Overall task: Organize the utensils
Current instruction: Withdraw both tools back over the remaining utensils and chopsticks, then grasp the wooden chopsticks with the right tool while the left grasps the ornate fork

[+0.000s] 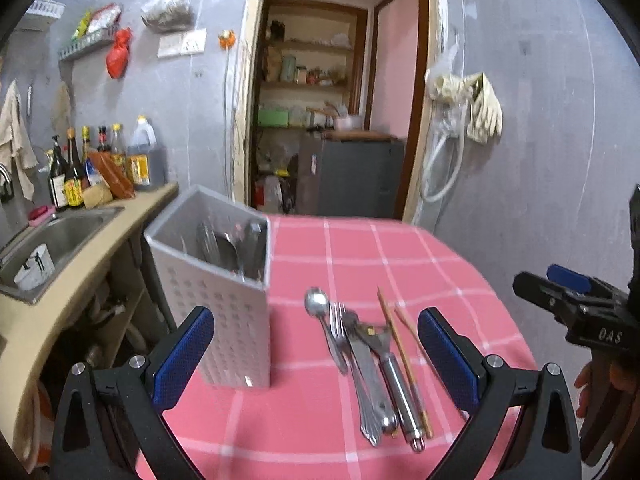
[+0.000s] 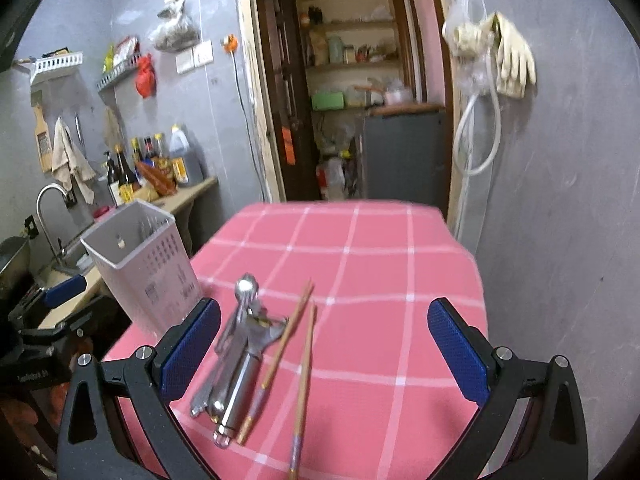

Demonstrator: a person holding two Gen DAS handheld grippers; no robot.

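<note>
A pale perforated utensil holder (image 1: 216, 300) stands on the pink checked tablecloth (image 1: 400, 256) at its left edge, with several metal utensils inside. Right of it lies a loose pile: a spoon (image 1: 318, 304), a fork (image 1: 339, 322), a knife (image 1: 368, 368), a steel-handled peeler (image 1: 400, 392) and two wooden chopsticks (image 1: 404, 364). My left gripper (image 1: 314, 314) hangs open over this pile, touching nothing. In the right wrist view the holder (image 2: 148, 268) is at the left, and the peeler (image 2: 240, 364) and chopsticks (image 2: 305, 368) lie under my open right gripper (image 2: 325, 305). Each gripper shows in the other's view: right gripper (image 1: 556, 288), left gripper (image 2: 48, 298).
Left of the table runs a counter with a steel sink (image 1: 60, 236) and several sauce bottles (image 1: 100, 160). Behind the table an open doorway (image 1: 332, 100) leads to shelves and a grey cabinet. Gloves and a hose (image 1: 472, 108) hang on the grey wall at the right. A hand (image 1: 588, 392) shows at the right edge.
</note>
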